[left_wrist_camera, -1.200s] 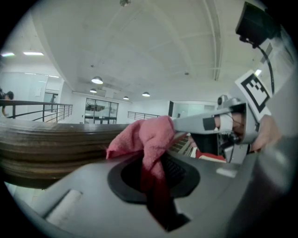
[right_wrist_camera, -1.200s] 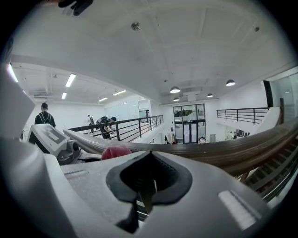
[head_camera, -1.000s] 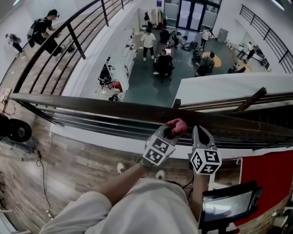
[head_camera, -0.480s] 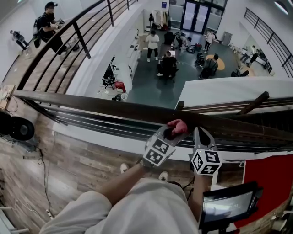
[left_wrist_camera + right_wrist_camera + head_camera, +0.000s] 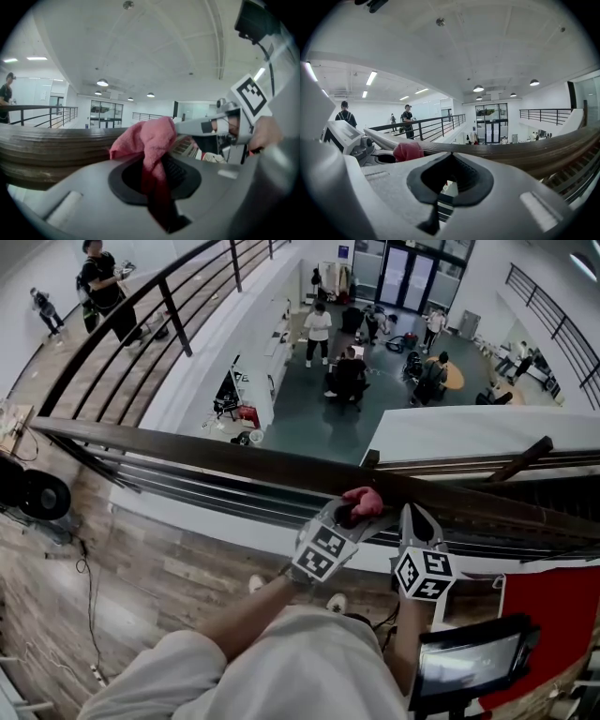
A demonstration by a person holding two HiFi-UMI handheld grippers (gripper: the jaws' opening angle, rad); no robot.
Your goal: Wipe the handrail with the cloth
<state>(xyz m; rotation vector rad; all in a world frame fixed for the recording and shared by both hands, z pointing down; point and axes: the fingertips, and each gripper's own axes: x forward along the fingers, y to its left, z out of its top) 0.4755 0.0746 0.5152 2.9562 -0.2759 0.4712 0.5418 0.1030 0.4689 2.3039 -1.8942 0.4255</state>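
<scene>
A dark wooden handrail (image 5: pixel 234 460) runs across the head view above a drop to a lower floor. My left gripper (image 5: pixel 352 514) is shut on a pink cloth (image 5: pixel 364 499), which rests against the near edge of the rail. In the left gripper view the cloth (image 5: pixel 151 140) bunches up out of the closed jaws beside the handrail (image 5: pixel 47 150). My right gripper (image 5: pixel 415 519) sits just to the right of the left one, shut with nothing in it, its tips close below the rail. The right gripper view has the handrail (image 5: pixel 525 152) crossing ahead and the cloth (image 5: pixel 408 151) at left.
Below the rail are thin metal bars (image 5: pixel 206 493). A red panel (image 5: pixel 553 615) and a monitor (image 5: pixel 469 662) stand at lower right. Black round objects (image 5: pixel 33 493) and cables lie on the wooden floor at left. People stand far below and on the left walkway (image 5: pixel 103 277).
Both grippers and the cloth stay at the same spot on the rail. The head view has shifted slightly, so the scene sits a little lower in frame.
</scene>
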